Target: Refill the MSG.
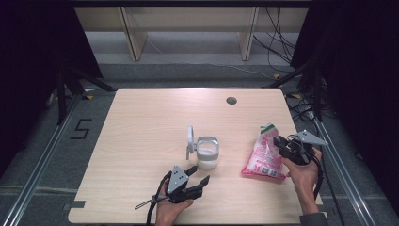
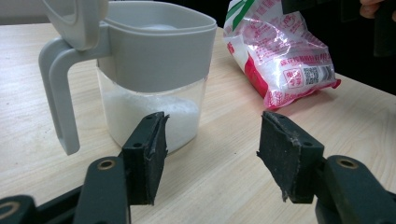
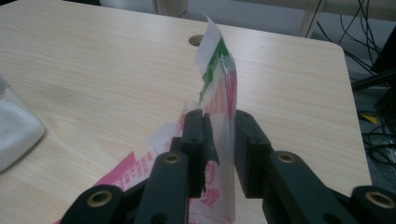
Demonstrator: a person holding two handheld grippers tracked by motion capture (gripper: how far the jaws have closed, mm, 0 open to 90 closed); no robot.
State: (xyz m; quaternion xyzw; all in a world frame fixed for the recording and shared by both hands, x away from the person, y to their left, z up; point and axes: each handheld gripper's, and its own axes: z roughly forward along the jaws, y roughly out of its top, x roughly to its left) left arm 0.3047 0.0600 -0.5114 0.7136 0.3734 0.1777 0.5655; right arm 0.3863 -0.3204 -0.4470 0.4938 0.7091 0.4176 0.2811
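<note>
Straddling pink bag (image 3: pixel 219 154) top, right gripper (image 3: pixel 219 154) fingers slightly parted, pads loose; left gripper (image 2: pixel 210 154) fingers wide, empty, facing jug (image 2: pixel 154 79) on tabletop (image 2: pixel 224 186).

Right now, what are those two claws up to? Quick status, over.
Left gripper open, empty, near container. Right gripper around pink bag's edge, jaws slightly apart, grip uncertain. Container lid up, white powder inside. Nothing in the way.

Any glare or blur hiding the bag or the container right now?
Left gripper view: glare streaks the pink bag; container sharp. Right gripper view: the bag's top edge is soft. High view: even light, dark surroundings, no harsh shadows on the table.
</note>
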